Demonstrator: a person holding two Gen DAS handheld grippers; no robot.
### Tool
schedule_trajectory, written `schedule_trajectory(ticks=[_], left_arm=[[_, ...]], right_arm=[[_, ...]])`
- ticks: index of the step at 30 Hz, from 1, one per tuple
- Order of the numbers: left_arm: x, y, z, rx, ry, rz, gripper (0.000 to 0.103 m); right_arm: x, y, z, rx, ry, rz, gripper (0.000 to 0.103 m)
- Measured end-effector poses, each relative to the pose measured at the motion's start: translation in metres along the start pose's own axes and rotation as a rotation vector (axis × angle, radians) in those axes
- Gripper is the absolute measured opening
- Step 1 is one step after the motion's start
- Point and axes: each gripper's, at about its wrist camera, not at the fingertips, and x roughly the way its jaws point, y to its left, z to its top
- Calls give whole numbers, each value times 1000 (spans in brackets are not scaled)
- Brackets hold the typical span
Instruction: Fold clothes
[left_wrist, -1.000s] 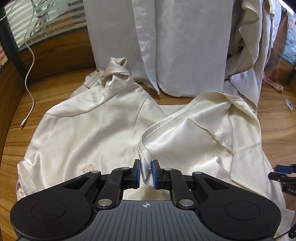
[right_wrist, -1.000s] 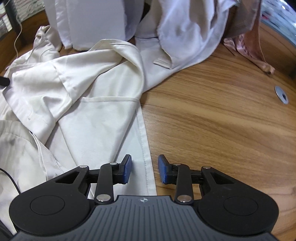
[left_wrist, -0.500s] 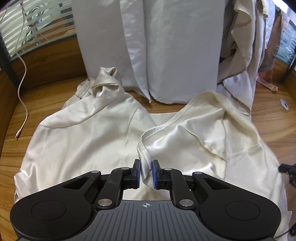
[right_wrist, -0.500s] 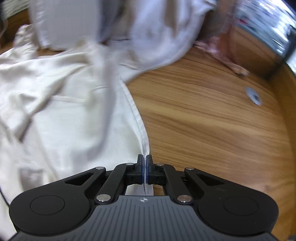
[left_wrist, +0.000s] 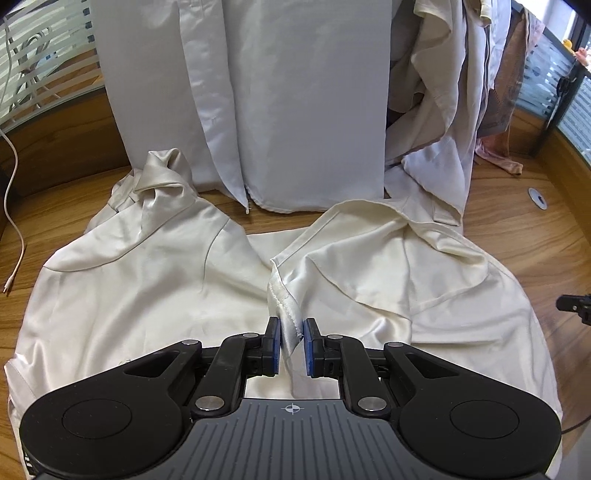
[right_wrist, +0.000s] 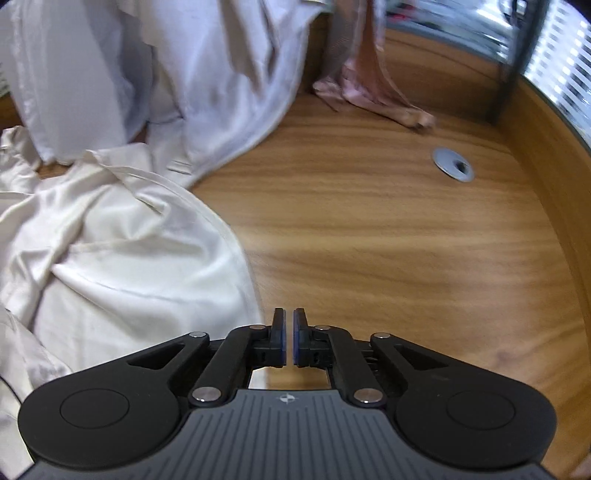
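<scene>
A cream satin shirt (left_wrist: 147, 288) lies spread on the wooden table (left_wrist: 517, 243), collar at the far left. Its right half is folded back toward the middle. My left gripper (left_wrist: 291, 341) is shut on the stitched hem (left_wrist: 284, 310) of that folded part, which stands up between the blue pads. In the right wrist view, the shirt (right_wrist: 129, 266) bulges at the left. Its side edge runs under the left finger of my right gripper (right_wrist: 290, 339). That gripper's jaws are pressed almost together, and the grip itself is mostly hidden. The right gripper (left_wrist: 572, 306) also shows at the left wrist view's right edge.
White garments (left_wrist: 295, 103) hang at the back, touching the table. More pale and pink clothes (right_wrist: 369, 92) hang at the right. A metal cable grommet (right_wrist: 452, 164) sits in the bare wood on the right. A white cable (left_wrist: 14, 206) trails at the far left.
My right gripper went from open to shut on the shirt's side edge, then swung right. My left gripper kept its hold on the hem and lifted slightly.
</scene>
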Motion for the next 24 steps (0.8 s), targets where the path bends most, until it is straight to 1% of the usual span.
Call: schedule_trajectory(ticks=[3, 5, 6, 7, 14, 18, 24], left_arm=[[-3, 1, 0, -5, -7, 6, 15], [-5, 2, 0, -12, -13, 12, 15], [-6, 2, 0, -15, -16, 15, 15], [-7, 3, 0, -18, -18, 18, 15], [-10, 2, 2, -44, -23, 31, 15], [-10, -1, 3, -50, -23, 35, 15], [-11, -10, 8, -33, -32, 39, 15]], right_arm=[[7, 15, 17, -45, -11, 41, 8], [12, 26, 29, -81, -22, 71, 14], [15, 32, 36, -103, -29, 88, 22], [18, 38, 43, -124, -36, 105, 25], [44, 88, 89, -300, -54, 215, 27], [60, 112, 103, -385, -50, 246, 32], [83, 148, 123, -513, -42, 291, 32]])
